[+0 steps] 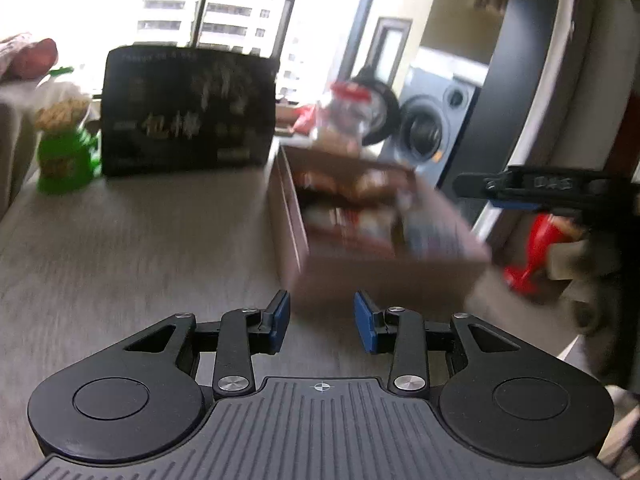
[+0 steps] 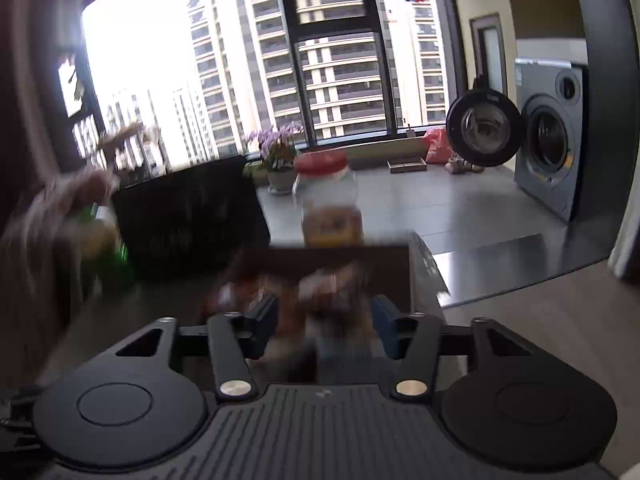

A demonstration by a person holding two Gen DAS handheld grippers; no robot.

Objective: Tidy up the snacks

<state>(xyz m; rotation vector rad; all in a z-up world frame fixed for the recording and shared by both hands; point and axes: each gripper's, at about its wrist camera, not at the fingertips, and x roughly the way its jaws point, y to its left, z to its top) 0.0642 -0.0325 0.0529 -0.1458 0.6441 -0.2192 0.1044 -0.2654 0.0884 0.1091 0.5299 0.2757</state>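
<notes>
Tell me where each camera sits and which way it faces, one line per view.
Left wrist: behind the open left claw, low over the table, facing the snack box; the right claw shows at the right edge.
Right wrist: behind the open right claw, above the box, facing the window.
Shared: box, red-lidded jar, washer.

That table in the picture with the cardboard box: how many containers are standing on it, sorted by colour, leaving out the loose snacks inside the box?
Black: 1, the black box
Brown: 1, the cardboard box, with blurred snack packs inside
Green: 1, the green snack bag
Clear with red lid: 1, the jar
Total: 4
</notes>
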